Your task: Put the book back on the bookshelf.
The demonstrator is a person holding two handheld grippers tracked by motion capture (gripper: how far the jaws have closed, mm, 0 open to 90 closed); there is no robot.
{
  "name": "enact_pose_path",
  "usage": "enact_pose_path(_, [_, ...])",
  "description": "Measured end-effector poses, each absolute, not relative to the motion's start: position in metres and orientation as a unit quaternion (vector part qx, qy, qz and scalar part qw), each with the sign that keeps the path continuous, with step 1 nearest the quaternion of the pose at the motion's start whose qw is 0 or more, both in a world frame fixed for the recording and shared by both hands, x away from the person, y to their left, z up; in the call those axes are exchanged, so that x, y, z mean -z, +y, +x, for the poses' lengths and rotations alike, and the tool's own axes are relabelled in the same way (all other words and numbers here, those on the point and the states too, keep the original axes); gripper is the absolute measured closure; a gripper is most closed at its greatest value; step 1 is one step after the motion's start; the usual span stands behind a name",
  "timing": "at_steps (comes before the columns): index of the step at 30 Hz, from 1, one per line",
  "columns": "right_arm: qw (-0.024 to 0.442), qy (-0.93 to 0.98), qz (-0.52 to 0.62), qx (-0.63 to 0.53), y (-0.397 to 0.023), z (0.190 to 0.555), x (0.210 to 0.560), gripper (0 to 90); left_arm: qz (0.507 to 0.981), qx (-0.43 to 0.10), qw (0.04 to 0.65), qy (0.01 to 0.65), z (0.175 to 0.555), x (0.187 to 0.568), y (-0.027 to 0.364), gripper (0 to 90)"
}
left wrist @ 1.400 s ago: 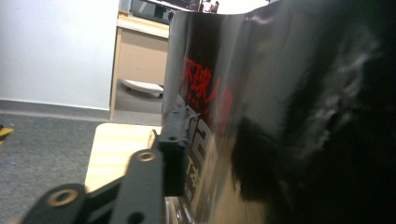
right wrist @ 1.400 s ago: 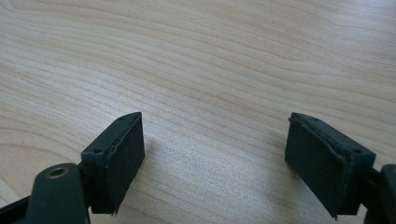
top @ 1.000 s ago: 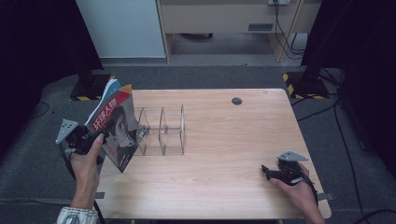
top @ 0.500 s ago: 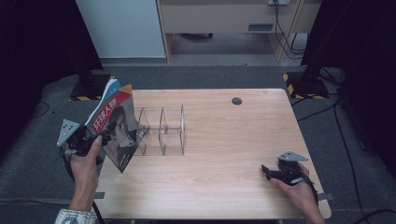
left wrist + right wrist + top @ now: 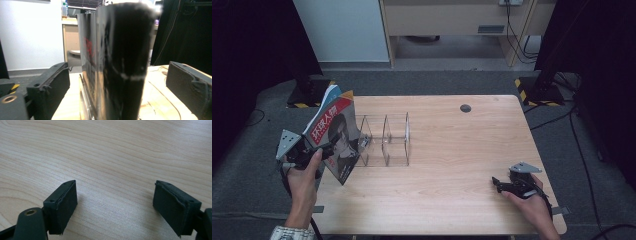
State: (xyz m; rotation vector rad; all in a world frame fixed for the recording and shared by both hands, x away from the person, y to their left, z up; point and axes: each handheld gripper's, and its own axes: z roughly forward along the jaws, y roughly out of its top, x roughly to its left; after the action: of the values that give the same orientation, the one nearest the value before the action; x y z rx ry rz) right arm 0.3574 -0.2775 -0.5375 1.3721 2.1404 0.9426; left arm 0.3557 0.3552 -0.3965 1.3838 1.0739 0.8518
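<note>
Wooden table (image 5: 452, 150), grey carpet floor (image 5: 452, 82), white panel (image 5: 344, 30), dark surroundings

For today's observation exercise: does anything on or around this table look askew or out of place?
Yes: the magazines lean tilted against the left end of the clear rack, overhanging the table edge. The left gripper has just been opening; its jaws flank them without touching.

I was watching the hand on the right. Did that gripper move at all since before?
No. The right gripper sits at the same spot near the table's right front corner, jaws open on bare wood.
</note>
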Motion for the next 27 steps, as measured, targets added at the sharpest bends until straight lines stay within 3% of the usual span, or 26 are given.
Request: enact_pose_path(27, [0.214,0.771,0.495,-0.339,-0.277,0.357,0.537,19.9,0.586,-0.354,0.558,0.468,0.335,0.427,0.356,2.2])
